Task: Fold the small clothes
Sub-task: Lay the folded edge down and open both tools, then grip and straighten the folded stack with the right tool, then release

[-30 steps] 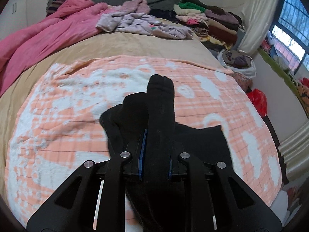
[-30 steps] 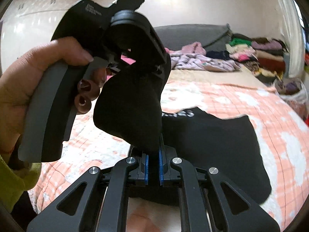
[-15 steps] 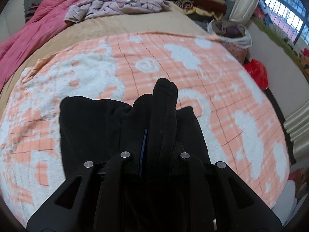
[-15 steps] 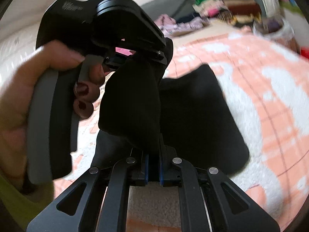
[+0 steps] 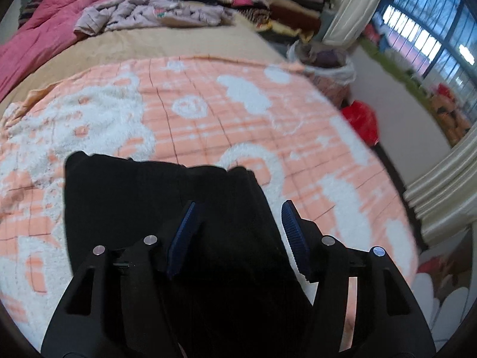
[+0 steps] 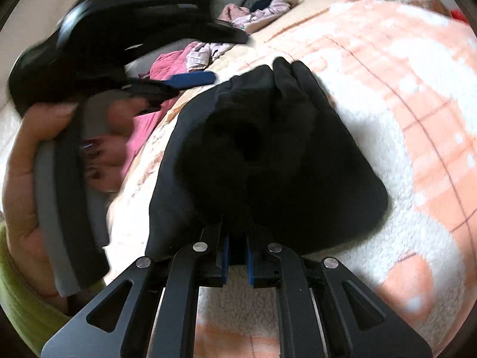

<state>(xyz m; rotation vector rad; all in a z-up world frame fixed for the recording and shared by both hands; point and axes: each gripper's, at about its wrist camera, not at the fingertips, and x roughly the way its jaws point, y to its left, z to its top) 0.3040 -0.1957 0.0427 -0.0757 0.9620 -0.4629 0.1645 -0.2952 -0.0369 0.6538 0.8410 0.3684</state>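
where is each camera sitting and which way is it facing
Left wrist: rides the left claw, aimed down along its open fingers at the black garment on the peach blanket; no hand shows.
Right wrist: rides the right claw, shut on the black garment; the person's left hand and the left claw show at left.
Shared: garment, peach blanket, far clothes heap.

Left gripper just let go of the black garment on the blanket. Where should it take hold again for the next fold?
Probably the far left corner of the black garment. It lies flat and free on the blanket, away from the bunched edge that the right gripper clamps. Bring the left gripper, jaws just opened, in low from the blanket side.
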